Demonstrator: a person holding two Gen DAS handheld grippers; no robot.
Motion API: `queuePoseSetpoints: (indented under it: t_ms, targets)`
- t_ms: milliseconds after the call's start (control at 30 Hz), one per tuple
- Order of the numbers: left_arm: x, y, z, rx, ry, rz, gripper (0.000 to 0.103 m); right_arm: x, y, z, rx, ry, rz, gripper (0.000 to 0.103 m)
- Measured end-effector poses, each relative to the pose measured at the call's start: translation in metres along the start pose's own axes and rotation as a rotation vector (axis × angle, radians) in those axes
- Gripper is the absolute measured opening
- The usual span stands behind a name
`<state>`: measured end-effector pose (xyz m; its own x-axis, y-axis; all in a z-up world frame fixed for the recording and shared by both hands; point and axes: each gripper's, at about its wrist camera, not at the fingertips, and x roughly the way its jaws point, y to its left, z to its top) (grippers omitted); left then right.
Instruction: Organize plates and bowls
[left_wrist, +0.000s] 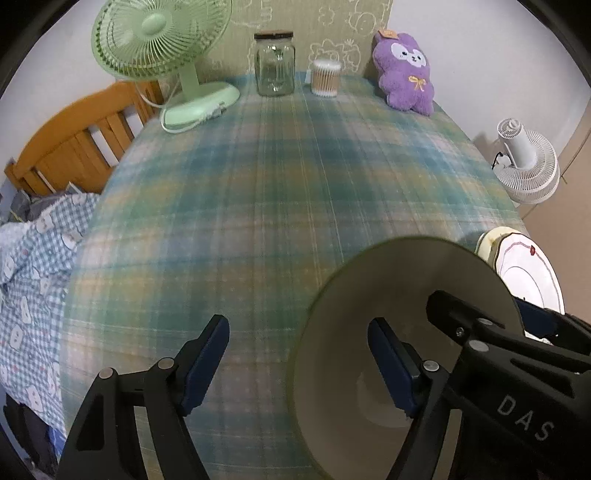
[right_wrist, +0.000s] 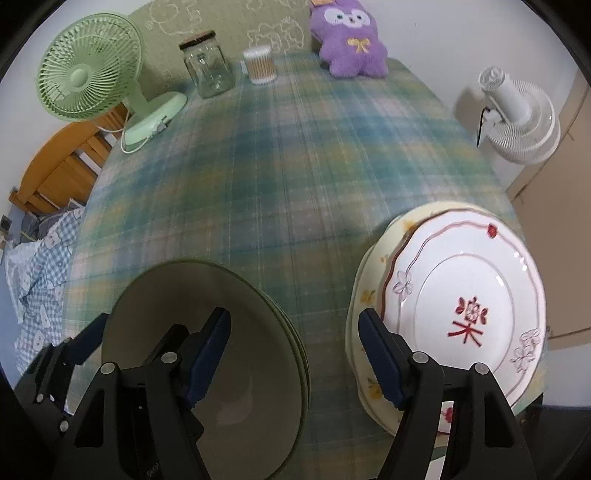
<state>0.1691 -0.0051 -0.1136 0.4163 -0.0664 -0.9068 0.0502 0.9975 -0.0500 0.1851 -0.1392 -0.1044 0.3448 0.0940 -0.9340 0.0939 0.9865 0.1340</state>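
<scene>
A stack of olive-green bowls sits on the plaid table near the front edge. My left gripper is open, its right finger inside the top bowl and its left finger outside over the cloth. My right gripper is open too, its left finger inside the bowl and its right finger over the rim of a stack of plates. The top plate is white with red flowers; a cream plate lies under it. The plates show at the right edge of the left wrist view.
At the table's far end stand a green desk fan, a glass jar, a cotton-swab tub and a purple plush toy. A white fan stands off the right edge, a wooden bed frame at left.
</scene>
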Motion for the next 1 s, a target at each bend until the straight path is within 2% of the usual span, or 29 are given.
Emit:
queuePoseSetpoints:
  t_ms: [267, 433, 633, 700, 1000]
  targets:
    - [0.011, -0.001, -0.004, -0.003, 0.029, -0.009, 0.078, 0.014, -0.005, -0.004, 0.024, 0.033, 0.027, 0.074]
    - [0.013, -0.004, -0.005, 0.008, 0.028, -0.040, 0.076, 0.016, 0.003, -0.004, -0.003, 0.026, -0.005, 0.074]
    - [0.011, -0.010, -0.006, 0.038, 0.029, -0.055, 0.062, 0.020, 0.000, -0.007, 0.044, 0.066, 0.078, 0.055]
    - [0.010, -0.012, -0.006, 0.047, 0.034, -0.074, 0.053, 0.020, 0.003, -0.007, 0.041, 0.073, 0.097, 0.049]
    - [0.010, -0.012, -0.007, 0.037, 0.041, -0.084, 0.051, 0.018, 0.007, -0.008, 0.040, 0.077, 0.076, 0.048]
